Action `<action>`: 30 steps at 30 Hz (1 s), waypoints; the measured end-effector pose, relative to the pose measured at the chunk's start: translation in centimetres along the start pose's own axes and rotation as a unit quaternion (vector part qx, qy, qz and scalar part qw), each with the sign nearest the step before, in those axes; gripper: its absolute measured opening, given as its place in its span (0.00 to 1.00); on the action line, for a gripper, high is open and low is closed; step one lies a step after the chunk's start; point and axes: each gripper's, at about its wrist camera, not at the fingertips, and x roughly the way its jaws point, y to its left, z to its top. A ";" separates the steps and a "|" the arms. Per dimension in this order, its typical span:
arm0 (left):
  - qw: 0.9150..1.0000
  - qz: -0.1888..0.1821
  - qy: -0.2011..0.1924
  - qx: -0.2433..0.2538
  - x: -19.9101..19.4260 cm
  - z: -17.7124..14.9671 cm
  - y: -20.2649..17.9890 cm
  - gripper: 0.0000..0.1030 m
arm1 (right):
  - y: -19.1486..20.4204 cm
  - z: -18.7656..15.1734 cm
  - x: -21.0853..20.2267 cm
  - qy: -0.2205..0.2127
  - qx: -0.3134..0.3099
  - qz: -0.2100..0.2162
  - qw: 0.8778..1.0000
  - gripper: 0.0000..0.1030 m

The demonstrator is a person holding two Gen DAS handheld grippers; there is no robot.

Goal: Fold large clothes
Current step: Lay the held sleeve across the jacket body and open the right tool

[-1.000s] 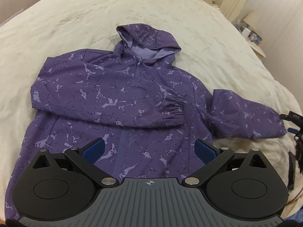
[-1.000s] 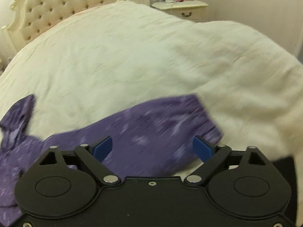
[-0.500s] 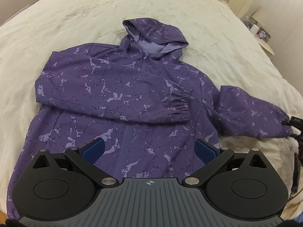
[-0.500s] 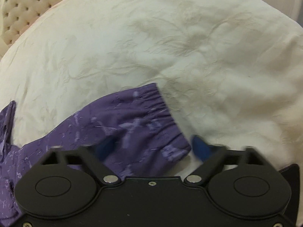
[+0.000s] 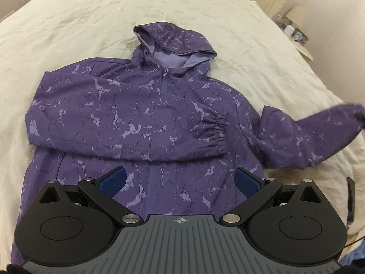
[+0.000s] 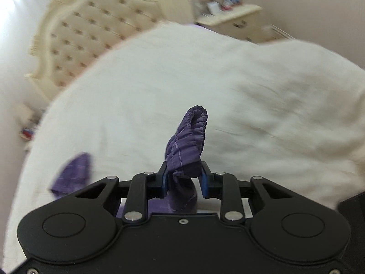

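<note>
A purple marbled hooded jacket [image 5: 136, 118] lies flat on the cream bed [image 5: 68, 22], hood [image 5: 178, 43] at the far end. One sleeve is folded across the chest, its gathered cuff [image 5: 216, 130] right of centre. The other sleeve [image 5: 308, 137] stretches right and rises off the bed. My left gripper [image 5: 180, 180] hovers open over the jacket's lower front, holding nothing. My right gripper [image 6: 183, 178] is closing its jaws on that raised sleeve's cuff [image 6: 191, 132], which stands bunched up between the pads above the bedcover [image 6: 251, 91].
A tufted cream headboard [image 6: 91, 34] and a nightstand [image 6: 230, 16] with small items stand beyond the bed. The same nightstand [image 5: 296, 36] shows at the top right in the left wrist view. A dark strap [image 5: 350, 196] lies at the bed's right edge.
My right gripper came down over the sleeve cuff, closed on it and rose with it. The sleeve end has lifted off the bed. The left gripper shifted slightly over the jacket.
</note>
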 end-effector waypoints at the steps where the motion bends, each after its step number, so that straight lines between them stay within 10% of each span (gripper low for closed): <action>1: 1.000 -0.008 0.002 0.003 0.1 0.3 0.6 0.99 | 1.6 -0.1 -0.8 -0.005 -0.001 0.013 1.000 0.36; 19: 0.999 -0.025 0.005 -0.023 -1.4 4.8 17.0 0.99 | 31.6 -12.0 3.6 0.072 -0.080 0.196 0.975 0.36; 30: 0.999 -0.008 0.011 -0.053 -2.7 5.3 24.5 0.99 | 40.7 -23.2 12.1 0.167 -0.137 0.167 0.962 0.38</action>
